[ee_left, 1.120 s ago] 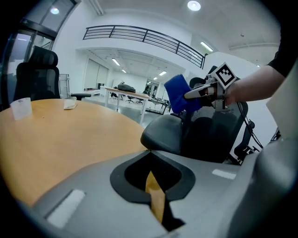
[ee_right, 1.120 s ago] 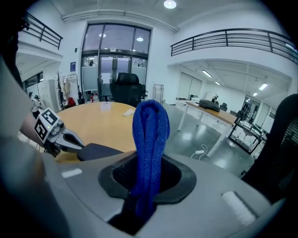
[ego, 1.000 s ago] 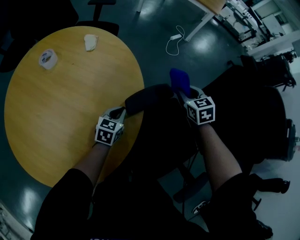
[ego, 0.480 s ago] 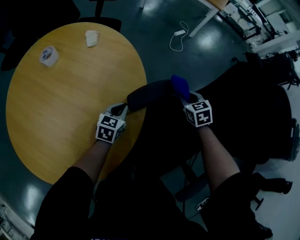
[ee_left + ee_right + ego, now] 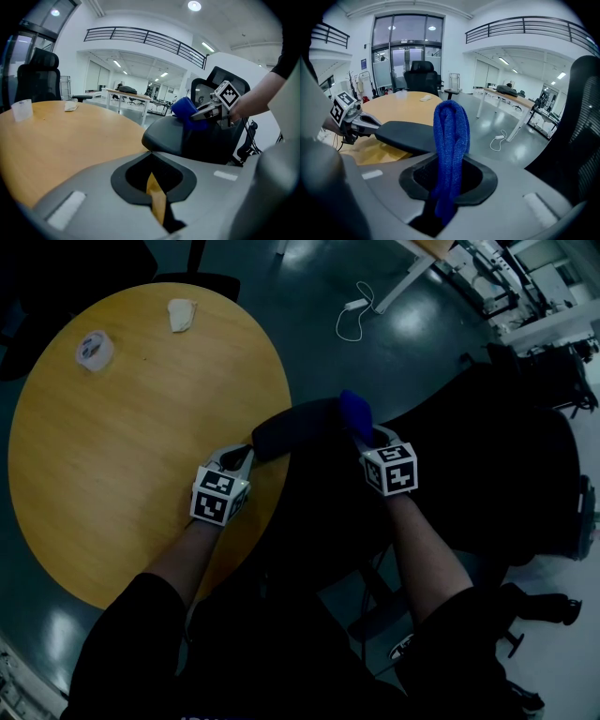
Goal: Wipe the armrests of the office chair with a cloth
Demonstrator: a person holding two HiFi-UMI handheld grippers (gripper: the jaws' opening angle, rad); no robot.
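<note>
The right claw (image 5: 364,432) is clamped on the blue cloth (image 5: 352,409), a folded bunch of it standing up out of the closed jaws. The cloth now lies against the far end of the armrest (image 5: 298,427). A second ago it hung clear of that end, further out over the floor, and half a second ago it had just reached the pad. Since then the right claw has edged a little further in along the armrest, towards the left claw (image 5: 242,458).

The left claw has hardly moved. It sits at the armrest's near end, its tips just at the pad's edge over the rim of the round wooden worktop (image 5: 122,446). Its jaws are drawn together with nothing between them, and only a sliver of the wood shows through the slit.

The armrest itself lies where it did, slanting across the worktop's edge, with the dark office chair (image 5: 487,474) behind it. On the far side of the worktop from the armrest, a crumpled white scrap (image 5: 180,315) and a small clear cup (image 5: 94,351) are unchanged.
</note>
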